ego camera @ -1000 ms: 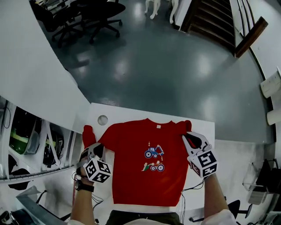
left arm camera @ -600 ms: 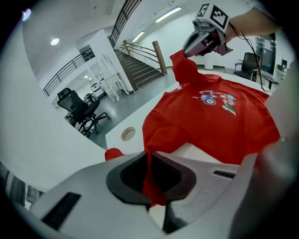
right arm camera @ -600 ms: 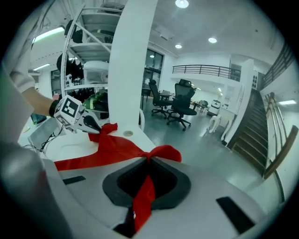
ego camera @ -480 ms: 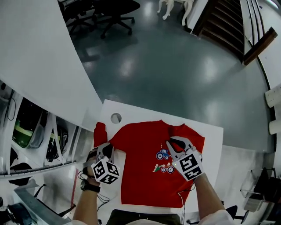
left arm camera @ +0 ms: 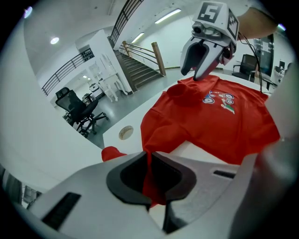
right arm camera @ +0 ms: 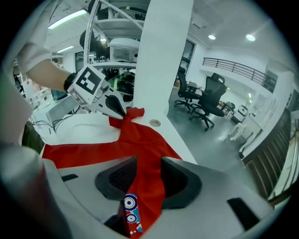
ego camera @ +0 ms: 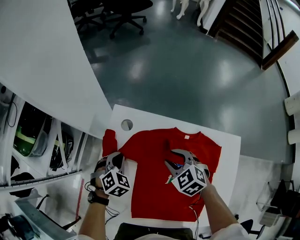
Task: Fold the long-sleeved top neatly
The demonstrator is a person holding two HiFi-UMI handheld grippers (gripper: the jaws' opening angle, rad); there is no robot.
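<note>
Left gripper point(ego camera: 114, 159) clamped on red top point(ego camera: 150, 192); right gripper point(ego camera: 171, 158) jaws just opening, spread, top's fabric loose between them; top on bench point(ego camera: 228, 143)

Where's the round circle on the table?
In the head view, the round circle sits at the far left corner of the table, beyond the sleeve of the red top.

Background only:
- white counter point(ego camera: 154, 123), round cable grommet point(ego camera: 126, 124) set in its far-left corner
- glossy grey floor point(ego camera: 187, 79) beyond the counter's far edge
- black office chairs point(ego camera: 124, 11) well beyond the counter, far left
- staircase point(ego camera: 239, 23) with wooden handrail point(ego camera: 280, 43), well beyond the counter, far right
- white curved wall point(ego camera: 42, 65) left of the counter
- shelving rack point(ego camera: 28, 140) just left of the counter, contents unclear
</note>
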